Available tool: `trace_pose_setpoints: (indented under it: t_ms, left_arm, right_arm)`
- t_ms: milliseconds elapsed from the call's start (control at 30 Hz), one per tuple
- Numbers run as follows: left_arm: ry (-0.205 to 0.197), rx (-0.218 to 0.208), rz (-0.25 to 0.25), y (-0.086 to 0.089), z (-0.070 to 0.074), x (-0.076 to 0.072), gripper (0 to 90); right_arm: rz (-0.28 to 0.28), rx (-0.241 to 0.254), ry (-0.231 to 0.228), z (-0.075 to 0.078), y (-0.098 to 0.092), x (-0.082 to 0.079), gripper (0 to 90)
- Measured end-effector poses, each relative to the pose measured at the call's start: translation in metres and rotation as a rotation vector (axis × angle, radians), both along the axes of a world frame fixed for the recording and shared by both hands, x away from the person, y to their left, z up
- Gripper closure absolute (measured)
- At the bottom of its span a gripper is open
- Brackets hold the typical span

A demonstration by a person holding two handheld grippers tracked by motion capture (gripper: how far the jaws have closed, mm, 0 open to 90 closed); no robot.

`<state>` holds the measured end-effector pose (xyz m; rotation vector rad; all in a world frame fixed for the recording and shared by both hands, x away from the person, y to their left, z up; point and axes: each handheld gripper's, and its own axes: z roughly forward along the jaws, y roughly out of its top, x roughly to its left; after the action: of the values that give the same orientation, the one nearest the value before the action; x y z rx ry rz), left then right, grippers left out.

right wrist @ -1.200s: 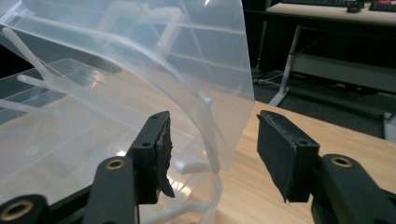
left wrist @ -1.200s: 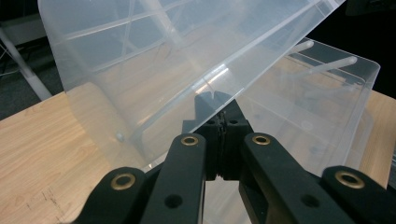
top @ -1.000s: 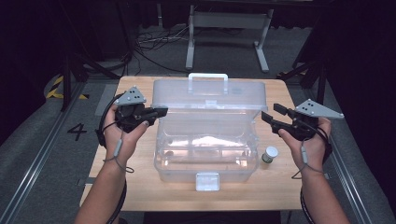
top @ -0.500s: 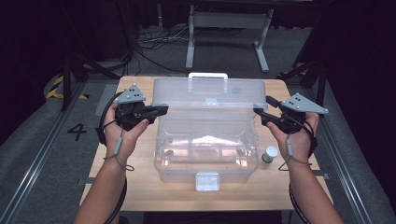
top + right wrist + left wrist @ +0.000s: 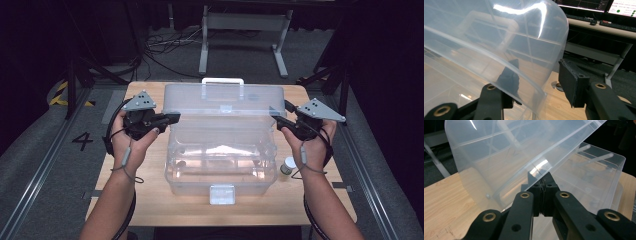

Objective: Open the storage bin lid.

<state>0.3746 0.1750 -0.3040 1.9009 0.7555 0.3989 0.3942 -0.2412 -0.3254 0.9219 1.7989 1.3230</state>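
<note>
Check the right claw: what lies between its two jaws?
The edge of the clear bin's raised lid lies between the right claw's jaws in the right gripper view; they have just been closing, but the right jaw stands apart from it.

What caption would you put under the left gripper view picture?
Left hand-held gripper shut on the edge of the clear plastic box's raised lid, above the wooden table.

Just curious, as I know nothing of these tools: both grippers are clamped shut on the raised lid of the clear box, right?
Not quite. The left gripper is clamped on the lid, but the right gripper has its jaws apart, the lid's edge between them unpinched, as the right gripper view shows.
</note>
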Motion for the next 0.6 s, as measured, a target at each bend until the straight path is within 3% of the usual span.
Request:
trace_pose_setpoints:
  t_ms: [600]
  left_arm:
    - [-0.002, 0.010, 0.001, -0.0007, -0.0005, -0.0011, 86.7]
  right_arm:
    - [-0.029, 0.007, -0.026, 0.0015, -0.0022, -0.0071, 65.2]
